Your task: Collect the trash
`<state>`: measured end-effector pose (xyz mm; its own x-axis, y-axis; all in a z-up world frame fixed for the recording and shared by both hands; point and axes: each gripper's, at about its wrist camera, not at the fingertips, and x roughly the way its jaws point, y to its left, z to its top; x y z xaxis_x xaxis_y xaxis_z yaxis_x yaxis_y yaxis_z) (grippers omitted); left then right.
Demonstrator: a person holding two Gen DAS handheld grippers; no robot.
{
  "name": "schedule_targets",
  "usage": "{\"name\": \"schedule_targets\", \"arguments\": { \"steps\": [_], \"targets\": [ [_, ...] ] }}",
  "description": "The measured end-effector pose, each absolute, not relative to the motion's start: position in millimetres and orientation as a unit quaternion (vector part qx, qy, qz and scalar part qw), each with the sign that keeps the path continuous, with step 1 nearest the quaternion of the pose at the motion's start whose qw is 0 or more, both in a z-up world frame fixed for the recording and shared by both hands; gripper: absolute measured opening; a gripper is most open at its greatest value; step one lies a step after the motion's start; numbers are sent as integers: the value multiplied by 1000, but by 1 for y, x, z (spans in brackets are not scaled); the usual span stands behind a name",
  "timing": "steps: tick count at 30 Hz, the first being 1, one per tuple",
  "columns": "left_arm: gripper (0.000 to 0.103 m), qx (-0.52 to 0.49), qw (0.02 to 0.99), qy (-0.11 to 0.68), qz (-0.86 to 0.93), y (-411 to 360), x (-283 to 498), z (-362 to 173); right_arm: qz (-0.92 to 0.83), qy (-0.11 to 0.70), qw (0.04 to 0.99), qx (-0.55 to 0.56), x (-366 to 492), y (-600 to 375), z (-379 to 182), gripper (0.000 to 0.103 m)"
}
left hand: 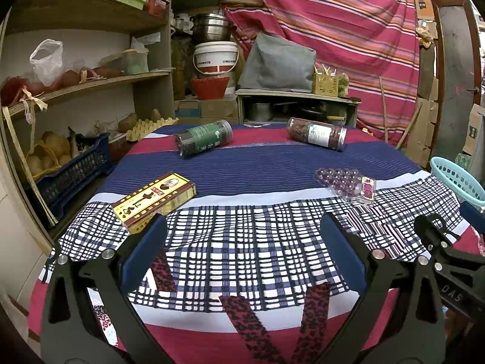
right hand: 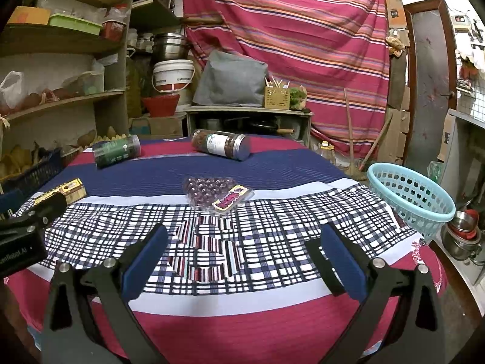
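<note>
On the cloth-covered table (left hand: 242,176) lie a yellow and red box (left hand: 154,201), a green-labelled jar (left hand: 204,138) on its side, a jar of brown contents (left hand: 316,133) on its side, and a clear blister tray of purple balls (left hand: 345,183). The same box (right hand: 65,192), green jar (right hand: 116,150), brown jar (right hand: 221,144) and blister tray (right hand: 216,194) show in the right wrist view. A light blue basket (right hand: 410,200) stands at the table's right edge. My left gripper (left hand: 242,233) is open and empty, near the box. My right gripper (right hand: 242,236) is open and empty, short of the blister tray.
Wooden shelves (left hand: 91,82) with bags, crates and produce stand to the left. A low cabinet (left hand: 297,106) with pots, a white bucket (left hand: 215,57) and a striped hanging cloth (left hand: 333,30) are behind the table. Metal pots (right hand: 463,236) sit on the floor at right.
</note>
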<state>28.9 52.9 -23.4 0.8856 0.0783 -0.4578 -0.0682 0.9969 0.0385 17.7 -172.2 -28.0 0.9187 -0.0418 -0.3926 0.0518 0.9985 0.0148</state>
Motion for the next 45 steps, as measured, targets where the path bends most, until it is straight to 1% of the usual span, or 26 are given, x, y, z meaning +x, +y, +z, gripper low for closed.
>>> {"name": "schedule_targets", "arguments": {
  "steps": [45],
  "targets": [
    [98,2,972,232,42,51,28,-20,-22,205,978,6,19,-175,-31,98]
  ]
}}
